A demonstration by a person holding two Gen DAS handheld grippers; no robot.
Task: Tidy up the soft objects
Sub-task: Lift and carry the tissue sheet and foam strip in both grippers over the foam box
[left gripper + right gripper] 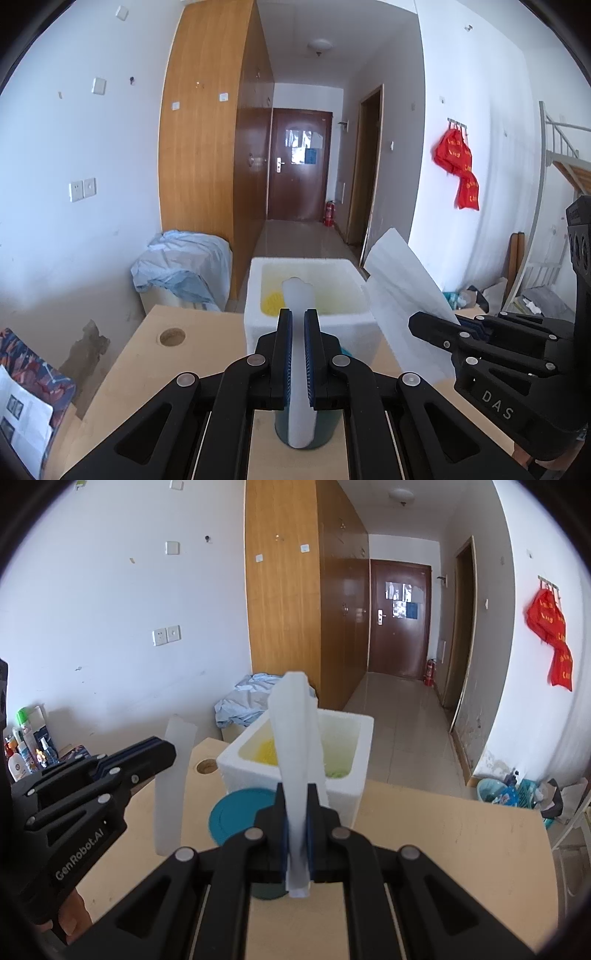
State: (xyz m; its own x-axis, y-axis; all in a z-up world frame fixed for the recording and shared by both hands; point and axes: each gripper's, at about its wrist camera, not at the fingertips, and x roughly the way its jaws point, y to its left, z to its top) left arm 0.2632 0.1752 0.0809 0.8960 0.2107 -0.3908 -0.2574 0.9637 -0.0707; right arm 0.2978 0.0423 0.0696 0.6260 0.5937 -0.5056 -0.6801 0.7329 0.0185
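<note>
Tongs (297, 812) gripping foam sheet (295, 738), wooden table (443, 834)

Right gripper (436, 325) body: white letters "DAS", seen from the left wrist view, lower right.
Left gripper (162, 753) body: white lettering "GenRobot.AI", seen from the right wrist view, lower left.
Red banners (460, 166) on the right wall hooks: yellow characters, too small and creased to read.
Door papers (400, 600): printed sheets, nothing legible.
Bottles (20, 749) by the left wall: coloured labels, wording too blurred to read.
Printed sheet (18, 413) at the lower left edge: small pictures, text unreadable.
</note>
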